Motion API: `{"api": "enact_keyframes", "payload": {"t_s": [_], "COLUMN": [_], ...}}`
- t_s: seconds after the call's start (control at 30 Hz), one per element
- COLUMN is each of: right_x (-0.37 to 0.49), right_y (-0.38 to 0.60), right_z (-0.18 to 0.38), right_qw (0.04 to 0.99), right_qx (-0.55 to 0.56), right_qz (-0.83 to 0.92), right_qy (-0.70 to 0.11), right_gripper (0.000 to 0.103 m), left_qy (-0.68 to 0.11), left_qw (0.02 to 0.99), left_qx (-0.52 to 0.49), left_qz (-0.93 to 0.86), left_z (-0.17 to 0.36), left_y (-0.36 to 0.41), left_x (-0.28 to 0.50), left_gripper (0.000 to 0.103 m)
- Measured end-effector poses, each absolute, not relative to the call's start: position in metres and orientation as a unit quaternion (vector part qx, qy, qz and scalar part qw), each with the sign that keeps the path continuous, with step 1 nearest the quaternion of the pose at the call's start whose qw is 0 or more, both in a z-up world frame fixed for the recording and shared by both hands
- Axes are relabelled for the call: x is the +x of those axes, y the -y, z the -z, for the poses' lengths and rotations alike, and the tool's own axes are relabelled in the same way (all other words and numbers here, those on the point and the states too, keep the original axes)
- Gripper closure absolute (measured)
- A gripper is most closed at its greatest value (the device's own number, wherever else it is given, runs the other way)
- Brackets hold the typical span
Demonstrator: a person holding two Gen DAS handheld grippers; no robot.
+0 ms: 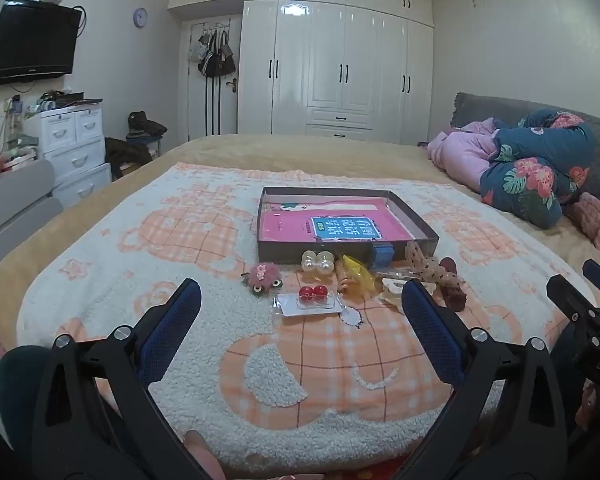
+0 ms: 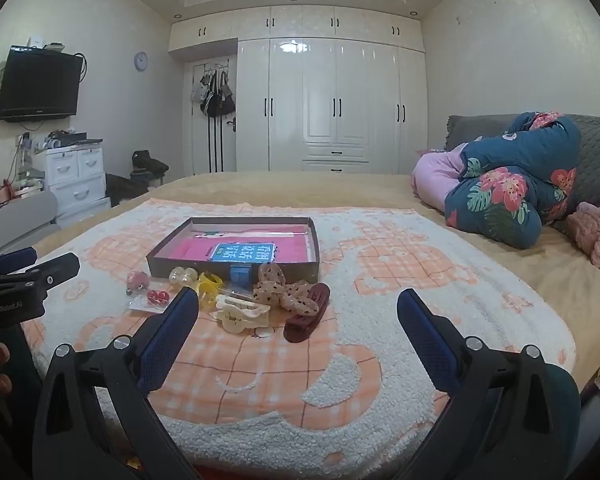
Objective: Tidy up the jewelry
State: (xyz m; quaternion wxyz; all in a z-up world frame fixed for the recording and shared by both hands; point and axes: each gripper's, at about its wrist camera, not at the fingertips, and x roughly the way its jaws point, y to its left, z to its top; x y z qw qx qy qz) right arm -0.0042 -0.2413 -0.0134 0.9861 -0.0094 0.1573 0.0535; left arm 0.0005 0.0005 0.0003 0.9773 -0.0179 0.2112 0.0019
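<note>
1. Left claw [image 1: 300, 300] and right claw [image 2: 298, 310] both hang released, holding nothing, above the peach-and-white fleece blanket [image 2: 380, 280].
2. Hair clips and earrings cluster against the near wall of the shallow grey cardboard box [image 1: 396, 208].
3. Bare blanket spreads near, left and right of the cluster.

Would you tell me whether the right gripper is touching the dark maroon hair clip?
Apart. The right wrist view shows the open right gripper held above the blanket, short of the dark maroon hair clip.

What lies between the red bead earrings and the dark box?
In the left wrist view, a pearl hair clip lies between the red bead earrings and the box.
</note>
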Motion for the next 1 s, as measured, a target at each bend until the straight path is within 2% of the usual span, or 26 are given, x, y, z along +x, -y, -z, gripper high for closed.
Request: {"api": "enact_keyframes", "payload": {"t_s": [1.0], "right_x": [-0.008], "right_y": [0.238], "right_z": [0.011], "right_qw": [0.987], "right_qx": [-0.012], "right_qz": [-0.058], "right_qy": [-0.152], "right_gripper": [0.006], "left_qy": [-0.206], "left_qw": [0.978], "left_qx": [-0.02], "left_qz": [-0.004], "left_z": [-0.002], "left_y": [0.005], "left_x": [-0.001], "left_gripper": [0.011]}}
